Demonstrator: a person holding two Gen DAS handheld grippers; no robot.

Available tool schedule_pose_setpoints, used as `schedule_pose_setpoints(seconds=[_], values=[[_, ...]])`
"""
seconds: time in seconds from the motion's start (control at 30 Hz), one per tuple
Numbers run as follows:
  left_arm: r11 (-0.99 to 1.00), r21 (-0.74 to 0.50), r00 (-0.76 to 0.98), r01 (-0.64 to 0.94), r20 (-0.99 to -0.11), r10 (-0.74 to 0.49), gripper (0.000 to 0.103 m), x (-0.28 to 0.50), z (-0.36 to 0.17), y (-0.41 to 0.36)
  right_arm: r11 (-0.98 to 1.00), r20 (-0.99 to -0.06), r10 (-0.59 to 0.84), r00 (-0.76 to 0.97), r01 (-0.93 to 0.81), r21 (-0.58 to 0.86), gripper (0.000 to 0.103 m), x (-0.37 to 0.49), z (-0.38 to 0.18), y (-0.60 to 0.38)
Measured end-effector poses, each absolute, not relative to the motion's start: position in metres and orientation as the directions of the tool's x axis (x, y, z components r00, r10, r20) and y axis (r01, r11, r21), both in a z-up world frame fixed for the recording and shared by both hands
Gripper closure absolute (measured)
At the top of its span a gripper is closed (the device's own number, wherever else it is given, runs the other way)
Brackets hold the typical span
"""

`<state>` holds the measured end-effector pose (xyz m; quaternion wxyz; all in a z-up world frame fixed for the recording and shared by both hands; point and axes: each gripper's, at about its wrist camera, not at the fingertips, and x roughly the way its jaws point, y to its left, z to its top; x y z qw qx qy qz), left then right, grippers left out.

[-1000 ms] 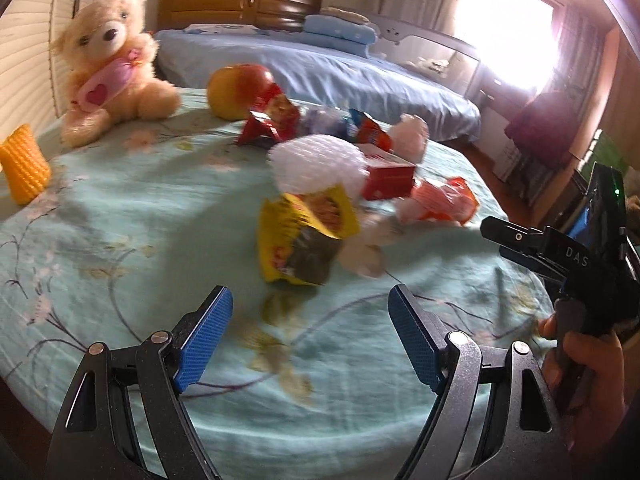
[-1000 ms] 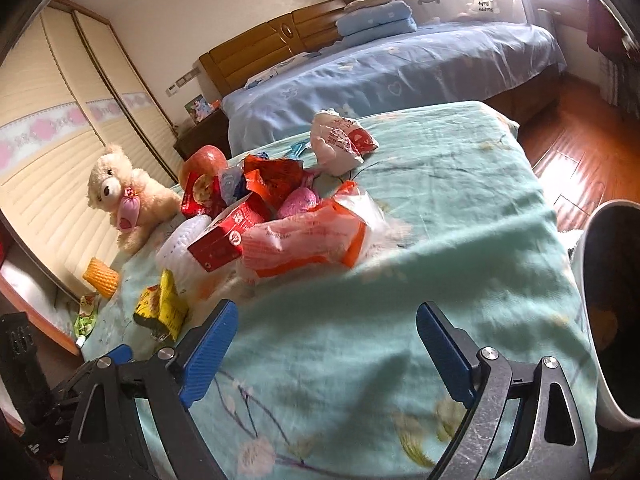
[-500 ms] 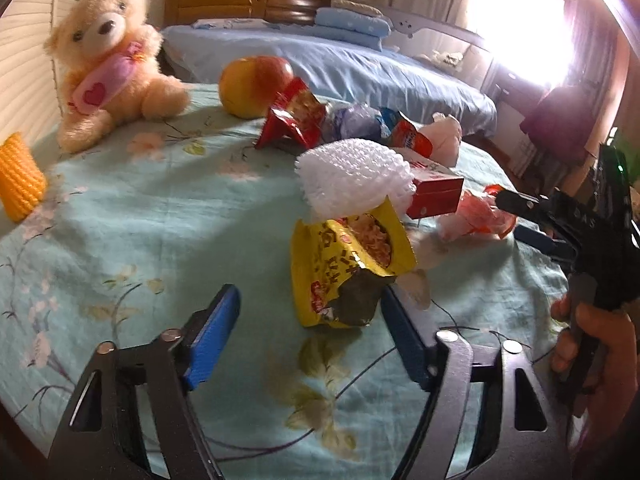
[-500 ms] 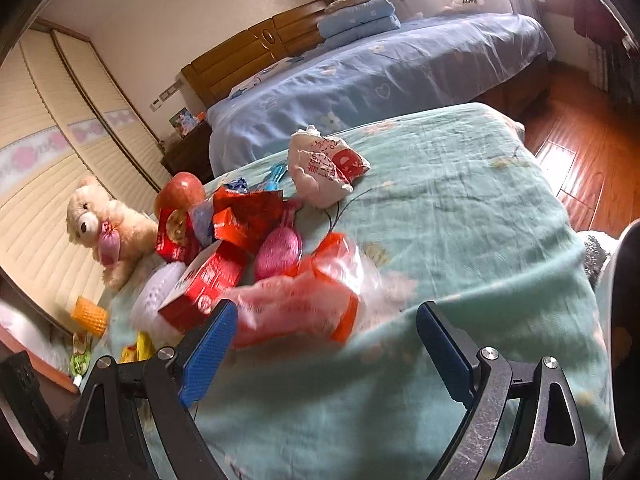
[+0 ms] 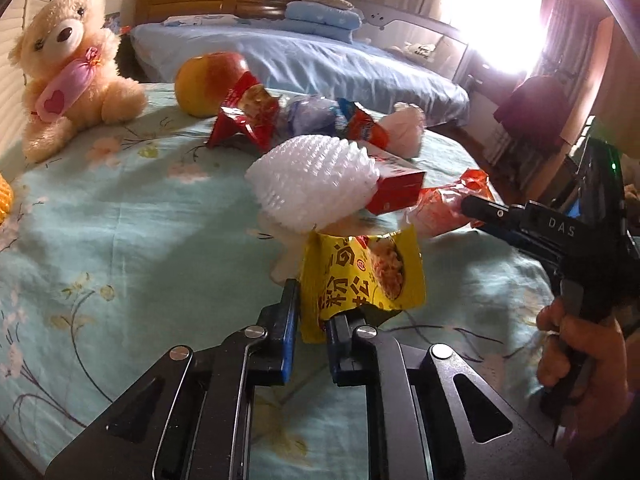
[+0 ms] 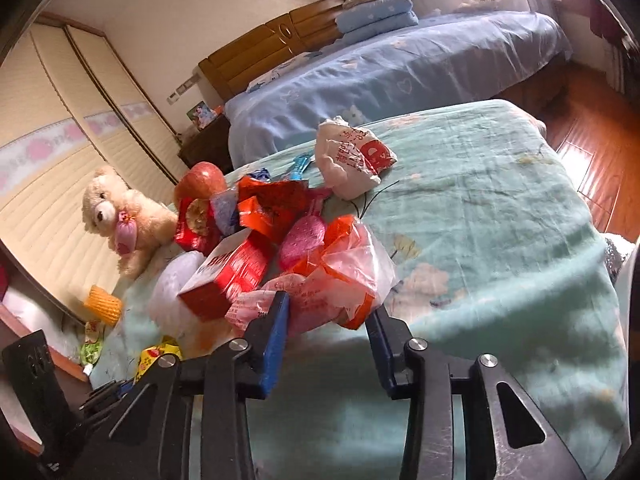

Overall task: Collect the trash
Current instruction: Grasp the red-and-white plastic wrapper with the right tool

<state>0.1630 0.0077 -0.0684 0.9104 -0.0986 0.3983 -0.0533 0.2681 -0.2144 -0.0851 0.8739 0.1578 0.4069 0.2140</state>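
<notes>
In the left wrist view, the left gripper sits low in the centre of the frame, its blue pads pinched tight on the lower edge of a torn yellow snack wrapper, which stands up above the fingertips. Just behind the wrapper, toward the middle of the frame, is a white foam fruit net, touching a red carton. Further back lie a red snack bag, a crumpled blue wrapper and an apple. A teddy bear sits at the upper left. Everything rests on a pale green flowered tablecloth. At the right edge, a person's hand holds the handle of the right gripper, whose tips reach an orange and clear plastic bag.

In the right wrist view, the right gripper is at the lower centre, its jaws closing around that orange and clear plastic bag, which bulges between the two blue pads; both pads appear to press on its sides. To the left of it is the red carton; behind it is a pink foam net, then a heap of red wrappers. A crumpled white paper bag lies apart, toward the upper centre. A bed with blue bedding fills the background.
</notes>
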Motion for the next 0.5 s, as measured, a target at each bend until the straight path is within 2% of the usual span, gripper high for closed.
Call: schedule_pose_setpoints(seconds=[0.5], values=[[0.954, -0.258, 0.671, 0.152, -0.681, -0.291, 0.092, 0.157, -0.053, -0.048, 0.855, -0.593, 0.454, 0.665, -0.139, 0.499, 0.066, 0.213, -0.069, -0.284]])
